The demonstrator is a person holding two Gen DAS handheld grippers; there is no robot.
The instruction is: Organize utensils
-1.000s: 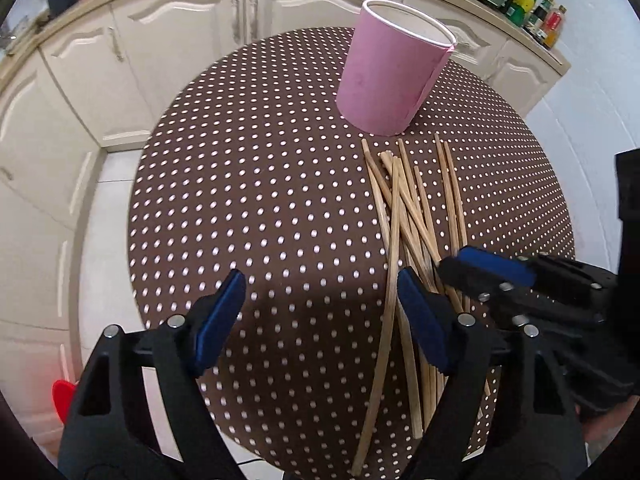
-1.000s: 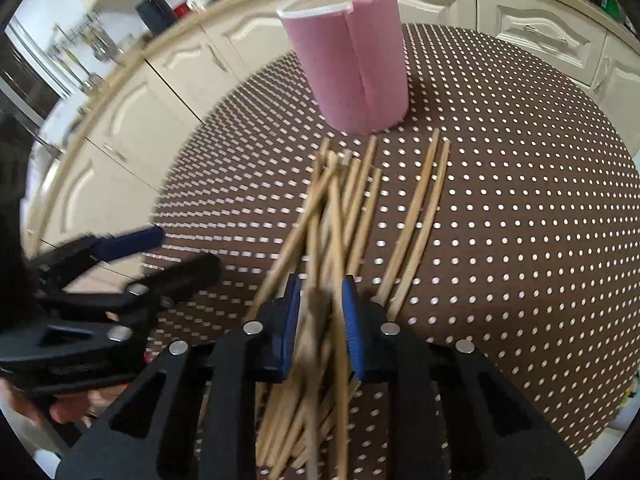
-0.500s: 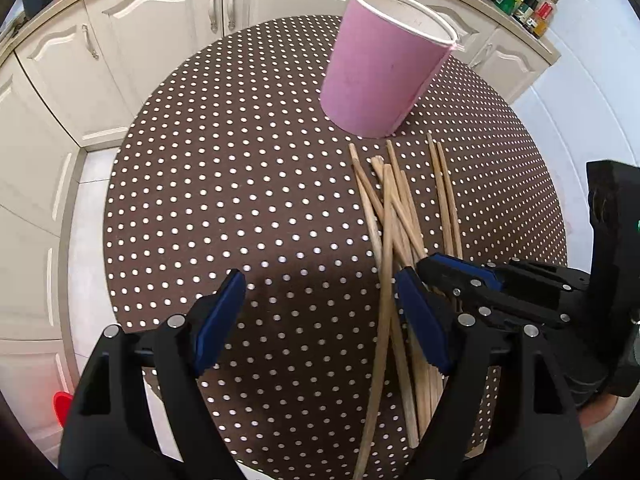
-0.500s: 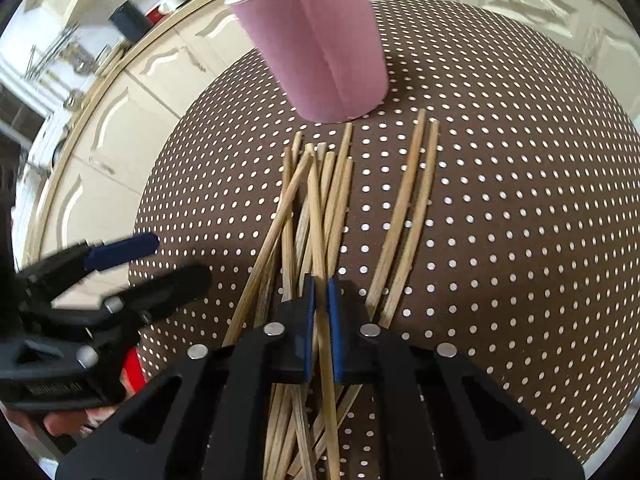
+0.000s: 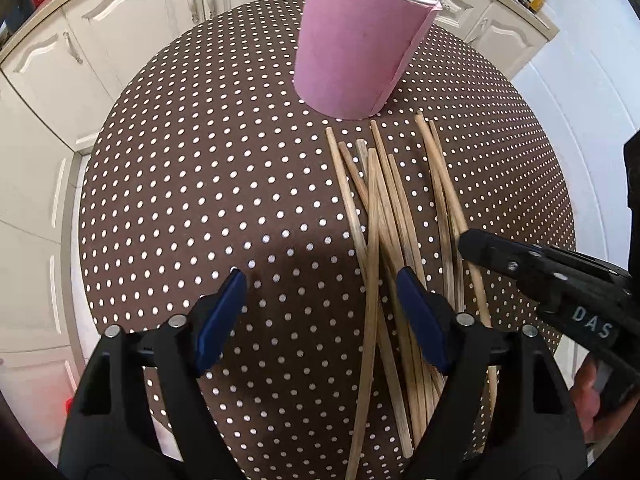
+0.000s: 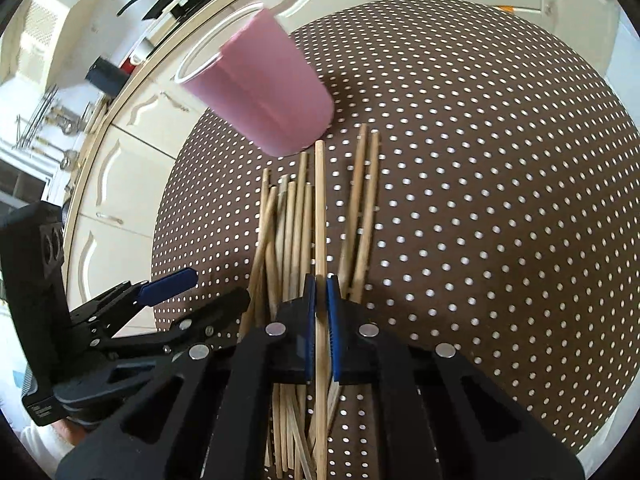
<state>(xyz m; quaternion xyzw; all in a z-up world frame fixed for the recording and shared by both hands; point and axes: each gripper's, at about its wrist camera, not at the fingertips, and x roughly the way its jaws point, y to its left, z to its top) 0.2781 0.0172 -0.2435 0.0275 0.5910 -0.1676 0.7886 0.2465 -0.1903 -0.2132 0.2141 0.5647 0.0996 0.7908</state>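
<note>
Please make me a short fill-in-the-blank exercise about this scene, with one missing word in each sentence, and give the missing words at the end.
1. The right gripper is shut on one ____.
2. The left gripper holds nothing; its fingers are ____.
3. The cup standing behind the chopsticks is ____ in colour.
4. The brown tablecloth is covered with white ____.

Missing words: chopstick; open; pink; dots

A loose pile of thin wooden sticks (image 5: 384,216) lies flat, partly crossed, at six o'clock of an upright pink cup (image 5: 360,36), one stick (image 6: 320,208) raised above the rest.
</note>
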